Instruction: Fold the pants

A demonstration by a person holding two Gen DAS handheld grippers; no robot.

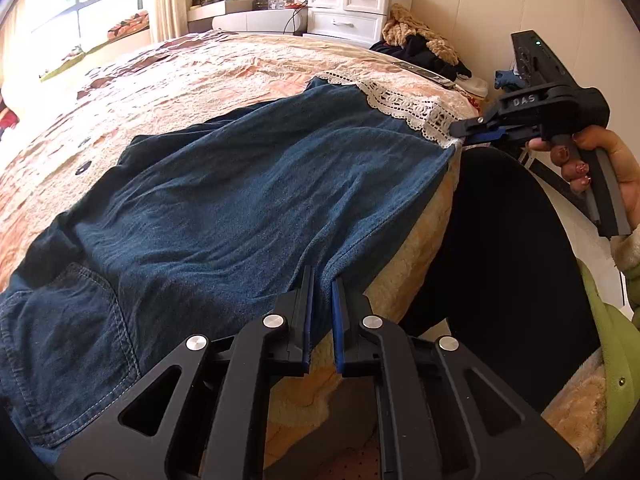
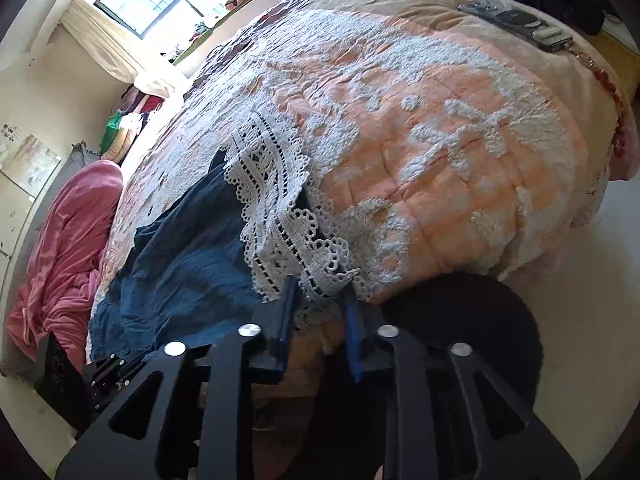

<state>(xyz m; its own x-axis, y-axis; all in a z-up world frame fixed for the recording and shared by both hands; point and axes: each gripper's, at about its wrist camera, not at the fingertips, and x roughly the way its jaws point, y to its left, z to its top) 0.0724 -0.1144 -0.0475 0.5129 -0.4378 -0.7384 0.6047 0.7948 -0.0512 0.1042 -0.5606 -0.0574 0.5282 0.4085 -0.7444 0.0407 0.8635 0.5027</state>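
You're working at the near edge of the bed [image 1: 248,68], and the pants [image 1: 224,200] are lying spread across the middle of the left wrist view, blue fabric running from the back pocket [image 1: 68,316] at lower left up to the lace hem [image 1: 404,108] at upper right.

Your left tongs [image 1: 321,284] are clenching a fold of the blue cloth at the bottom centre, right where it is draping over the bed's edge, the pads nearly together with the fabric pinched between them.

In the right wrist view, your right tongs [image 2: 320,300] are standing parted at the bottom centre, with the lace hem [image 2: 288,224] sitting between the pads but not being squeezed, as far as I can tell.

This cloth is looking soft and light, wrinkling easily, so it is likely going to sag and slide rather than hold a crease. The lace is looking open and delicate, so it could snag. I'd say you're better off gripping the solid blue fabric just behind the lace, and keeping both corners level while you're folding.
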